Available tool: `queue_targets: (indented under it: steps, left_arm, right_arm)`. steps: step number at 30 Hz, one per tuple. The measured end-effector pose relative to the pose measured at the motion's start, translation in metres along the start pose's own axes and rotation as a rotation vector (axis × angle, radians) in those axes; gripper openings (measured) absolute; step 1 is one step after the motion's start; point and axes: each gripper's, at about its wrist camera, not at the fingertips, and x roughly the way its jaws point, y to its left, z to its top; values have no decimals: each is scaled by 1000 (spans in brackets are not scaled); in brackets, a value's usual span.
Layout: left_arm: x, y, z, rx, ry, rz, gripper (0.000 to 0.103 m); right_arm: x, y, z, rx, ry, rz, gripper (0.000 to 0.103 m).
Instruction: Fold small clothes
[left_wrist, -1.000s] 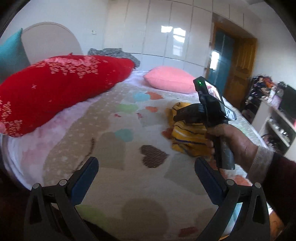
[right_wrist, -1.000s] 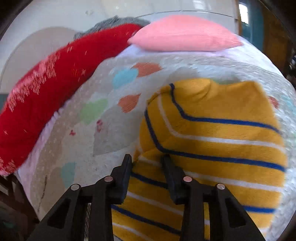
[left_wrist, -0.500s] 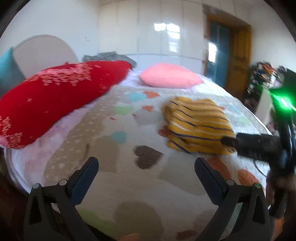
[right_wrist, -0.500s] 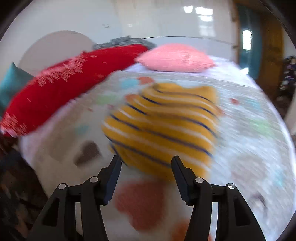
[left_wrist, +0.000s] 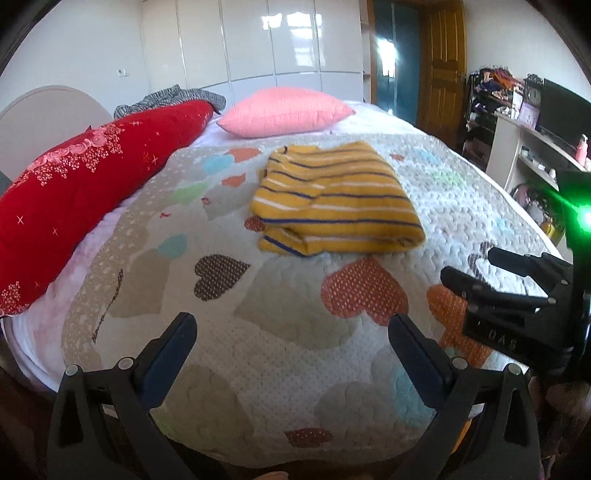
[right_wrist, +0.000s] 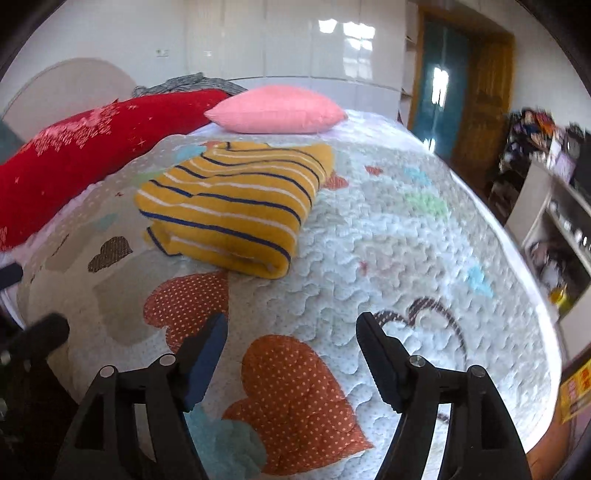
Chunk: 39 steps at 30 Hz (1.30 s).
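Note:
A yellow garment with blue and white stripes (left_wrist: 332, 199) lies folded on the heart-patterned bedspread (left_wrist: 280, 332); it also shows in the right wrist view (right_wrist: 232, 206). My left gripper (left_wrist: 291, 332) is open and empty, held back near the bed's front edge, well short of the garment. My right gripper (right_wrist: 291, 332) is open and empty, also back from the garment; it shows at the right of the left wrist view (left_wrist: 476, 273).
A long red pillow (left_wrist: 85, 184) lies along the bed's left side and a pink pillow (left_wrist: 284, 110) at the head. A grey cloth (left_wrist: 170, 99) sits behind the red pillow. Shelves with clutter (left_wrist: 532, 140) and a wooden door (left_wrist: 439, 62) stand at the right.
My right gripper has let go of the yellow garment, opened wider and pulled back toward the bed's front edge. The garment now lies folded on its own. My left gripper stayed open.

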Motion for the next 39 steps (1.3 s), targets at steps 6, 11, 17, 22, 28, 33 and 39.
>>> queue_targets:
  steps: [6,11,17,22,28,33,39]
  left_arm:
    - [7,5,-6,-30,39,-15,103]
    - [8,9,-9,-40,48,-21,103]
    - [12,13,-11,-57,65,-30,103]
    - [15,15,-12,-75,75,-34,103]
    - [18,17,-14,-88,92,-45,103]
    - [21,18,-15,-95,103,-49,103]
    - [25,19,-18,-106,123,-59,103]
  right_arm:
    - [7,1,-4,40,29,37,77]
    - [10,8,-5,39,40,58,77]
    - [12,14,-7,41,43,67,77]
    - [9,13,-6,44,28,64,78]
    - [11,12,-8,50,40,70,78]
    - [10,14,-8,42,33,71,78]
    - [10,16,-9,44,34,70,78]
